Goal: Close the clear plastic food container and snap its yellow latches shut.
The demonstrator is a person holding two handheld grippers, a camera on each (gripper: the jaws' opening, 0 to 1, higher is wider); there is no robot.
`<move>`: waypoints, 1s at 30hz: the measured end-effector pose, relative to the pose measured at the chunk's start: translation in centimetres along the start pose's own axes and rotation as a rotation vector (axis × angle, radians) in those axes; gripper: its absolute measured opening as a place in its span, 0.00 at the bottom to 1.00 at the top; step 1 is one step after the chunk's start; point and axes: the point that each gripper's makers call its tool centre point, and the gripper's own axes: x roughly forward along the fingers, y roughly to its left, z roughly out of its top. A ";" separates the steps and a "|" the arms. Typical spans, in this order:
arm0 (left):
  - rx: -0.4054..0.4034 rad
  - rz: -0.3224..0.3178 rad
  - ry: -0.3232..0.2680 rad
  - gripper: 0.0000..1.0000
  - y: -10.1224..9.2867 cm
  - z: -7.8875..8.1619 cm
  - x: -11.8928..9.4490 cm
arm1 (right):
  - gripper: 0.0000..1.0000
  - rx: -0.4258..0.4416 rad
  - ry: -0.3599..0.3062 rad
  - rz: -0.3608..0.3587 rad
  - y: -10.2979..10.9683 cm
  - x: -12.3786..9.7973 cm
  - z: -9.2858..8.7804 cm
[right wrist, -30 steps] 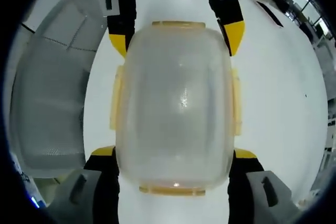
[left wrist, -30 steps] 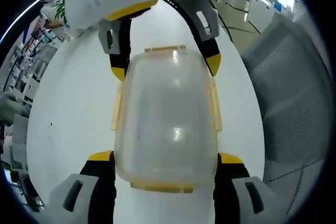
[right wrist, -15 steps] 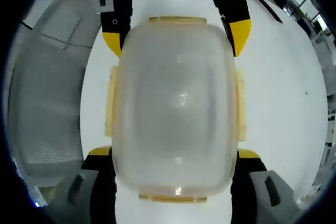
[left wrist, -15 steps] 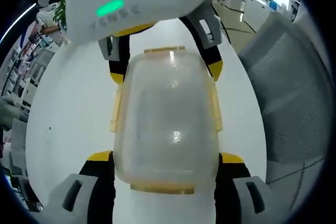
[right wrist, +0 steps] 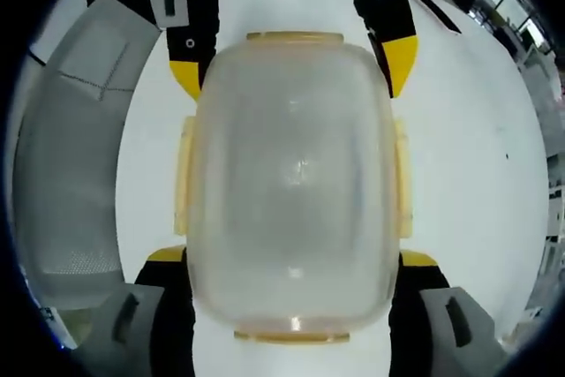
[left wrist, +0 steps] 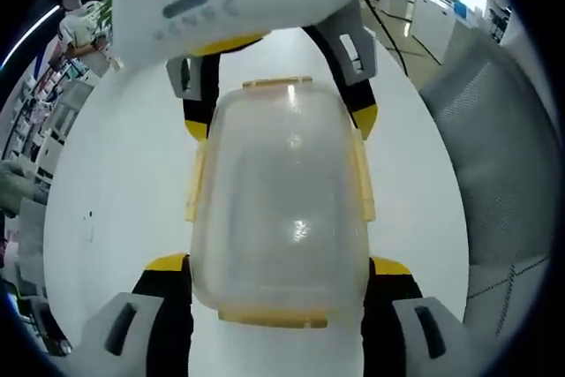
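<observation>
Lying between both grippers' jaws (end to end), the container (left wrist: 278, 209).

A clear plastic container (right wrist: 296, 174) sits on the white surface (right wrist: 468, 147), its yellow latches (right wrist: 403, 178) running along all four edges. The right claw (right wrist: 291, 293) straddles its near end, jaws set wide to either side. The left claw (right wrist: 291, 72) brackets the far end. A grey mesh chair (right wrist: 66, 156) stands beside the surface.

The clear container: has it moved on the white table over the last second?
Cannot tell. The clear container stays framed between the jaws in both views while the table edge and chair shift slightly, which fits camera motion as well.
</observation>
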 end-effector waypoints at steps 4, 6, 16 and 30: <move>-0.009 -0.001 -0.007 0.76 1.4 0.0 0.3 | 0.90 -0.007 0.016 -0.005 -1.7 0.1 -0.1; -0.011 0.000 -0.002 0.76 2.2 0.0 0.5 | 0.90 -0.008 0.020 -0.005 -2.6 0.1 -0.1; -0.009 -0.001 0.017 0.76 5.5 -0.3 0.9 | 0.90 -0.004 0.014 -0.006 -5.9 0.1 0.1; -0.016 -0.005 0.018 0.77 7.1 -0.3 1.3 | 0.90 -0.006 0.029 -0.007 -6.9 -0.2 0.1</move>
